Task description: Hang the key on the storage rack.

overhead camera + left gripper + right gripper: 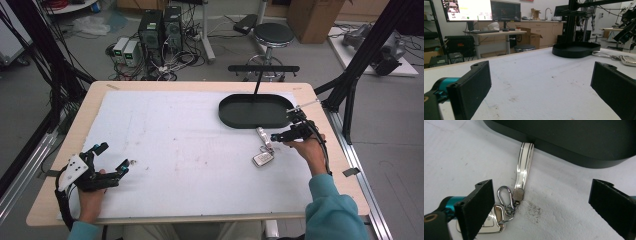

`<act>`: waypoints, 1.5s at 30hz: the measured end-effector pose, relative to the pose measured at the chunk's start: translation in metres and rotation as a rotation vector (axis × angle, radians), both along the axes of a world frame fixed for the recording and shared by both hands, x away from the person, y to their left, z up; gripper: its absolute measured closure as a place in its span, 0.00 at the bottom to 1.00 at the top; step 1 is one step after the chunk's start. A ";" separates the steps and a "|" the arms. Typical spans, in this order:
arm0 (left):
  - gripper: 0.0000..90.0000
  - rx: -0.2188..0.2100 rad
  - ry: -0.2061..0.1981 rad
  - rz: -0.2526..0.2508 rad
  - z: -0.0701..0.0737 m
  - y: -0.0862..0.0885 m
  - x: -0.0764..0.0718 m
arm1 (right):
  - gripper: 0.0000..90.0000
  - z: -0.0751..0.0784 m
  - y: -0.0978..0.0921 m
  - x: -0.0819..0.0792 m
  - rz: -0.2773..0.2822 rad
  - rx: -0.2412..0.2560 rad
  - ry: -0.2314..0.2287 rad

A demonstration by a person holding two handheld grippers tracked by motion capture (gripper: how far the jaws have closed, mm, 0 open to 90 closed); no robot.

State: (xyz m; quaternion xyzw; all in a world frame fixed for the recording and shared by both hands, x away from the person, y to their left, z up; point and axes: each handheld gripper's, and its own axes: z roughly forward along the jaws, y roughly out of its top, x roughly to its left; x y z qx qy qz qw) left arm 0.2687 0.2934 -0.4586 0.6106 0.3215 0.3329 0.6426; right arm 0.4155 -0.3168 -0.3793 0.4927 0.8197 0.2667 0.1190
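White padding covers the counter (pixel 165 150), and my car key (pixel 263 159) lies on it just short of the black tray (pixel 255 111), its strap (pixel 523 167) touching the wall. My right gripper (pixel 541 202) hovers wide open, empty. Key looks small, hard, slick; I'd pinch the stiff strap.

Your sleeves are teal: one fills the lower right of the high view, the other just shows at the lower left edge. The left gripper (pixel 114 162) at the lower left is black with teal-blue accents, a white plate marked with dark dots on top and a black cable trailing off it. The right gripper (pixel 278 137) at the right is black too, its cable running along your wrist, and its jaws are flat black pads on a teal cylinder beside a brass-coloured screw.
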 end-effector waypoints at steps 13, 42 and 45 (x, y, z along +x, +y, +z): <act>0.04 0.004 0.001 0.000 0.000 0.000 0.000 | 0.21 -0.009 0.018 0.010 -0.014 -0.044 0.098; 0.04 0.000 0.004 -0.001 0.000 0.001 0.000 | 0.60 -0.026 0.042 0.024 -0.094 -0.068 0.219; 0.04 0.000 0.004 -0.001 0.000 0.001 0.000 | 0.64 -0.027 0.043 0.025 -0.099 -0.074 0.232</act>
